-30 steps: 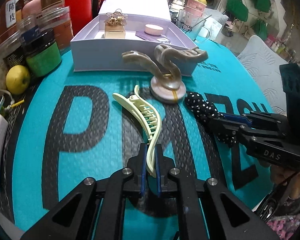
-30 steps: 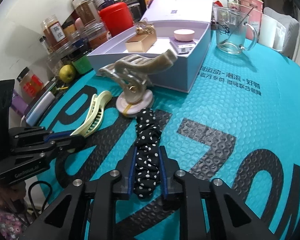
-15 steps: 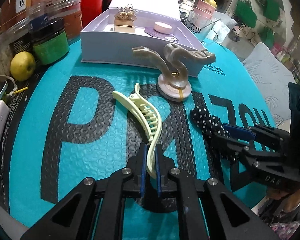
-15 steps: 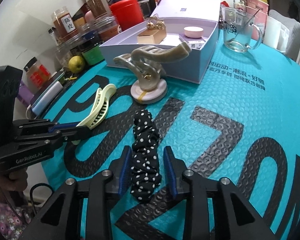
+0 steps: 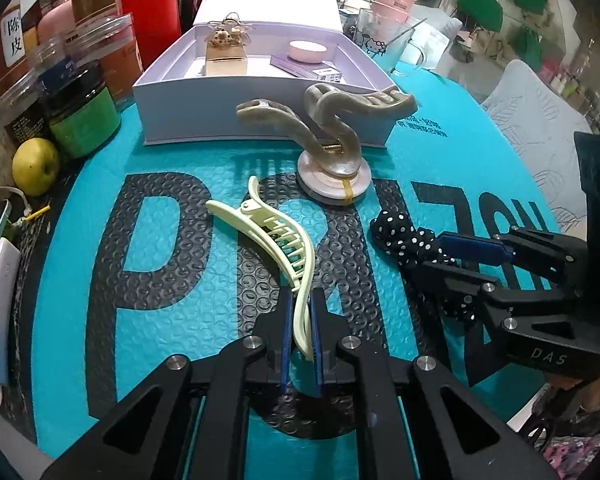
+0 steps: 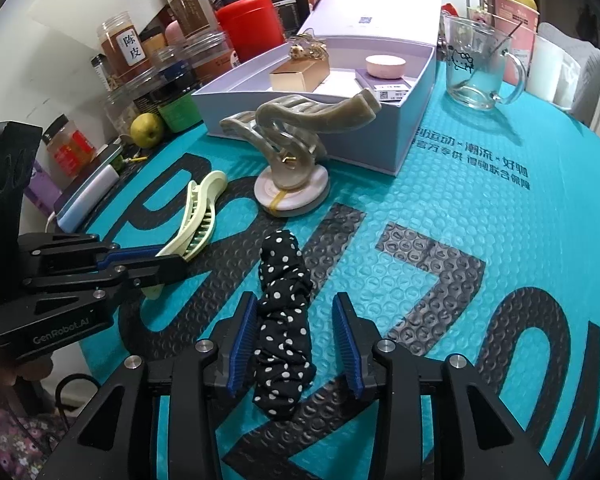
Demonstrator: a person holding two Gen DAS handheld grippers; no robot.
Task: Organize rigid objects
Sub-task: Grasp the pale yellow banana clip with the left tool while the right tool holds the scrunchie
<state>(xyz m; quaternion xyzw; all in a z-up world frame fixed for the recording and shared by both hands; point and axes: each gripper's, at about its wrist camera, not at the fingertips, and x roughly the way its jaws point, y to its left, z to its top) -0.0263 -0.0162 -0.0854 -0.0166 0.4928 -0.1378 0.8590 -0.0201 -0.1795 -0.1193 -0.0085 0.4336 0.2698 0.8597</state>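
A: Item one, left claw [image 5: 300, 336]. State?

B: Narrow; blue pads closed on the tail end of the pale yellow hair clip [image 5: 278, 240]. The clip's long axis runs straight ahead from the claw, its teeth on the right side, its far tip toward the lavender gift box [image 5: 260, 128].

A: Item two, right claw [image 6: 296, 340].

B: Wide. The polka-dot scrunchie [image 6: 284, 320] lies between the pads, loose on the teal mat [image 6: 480, 208], long axis in line with the fingers. The pads look clear of the fabric on both sides.

A: Which claw is nearer the box?

B: Judged from both views, about equal; the box lies dead ahead of the left claw, ahead and slightly left of the right. Between them and the box stands the large beige claw clip [image 5: 324, 120], resting on a round pink compact [image 5: 334, 182], just in front of the box wall.

A: Container contents?

B: Box open, lid raised behind. Inside: gold carton [image 6: 300, 74] with a trinket on top, round pink tin [image 6: 386, 66], a flat purple card beneath it. Glass mug [image 6: 478, 64] to the box's right holds a stirrer.

A: Worktop edge?

B: Jars, red canister [image 6: 256, 26], green-yellow fruit [image 6: 146, 130].
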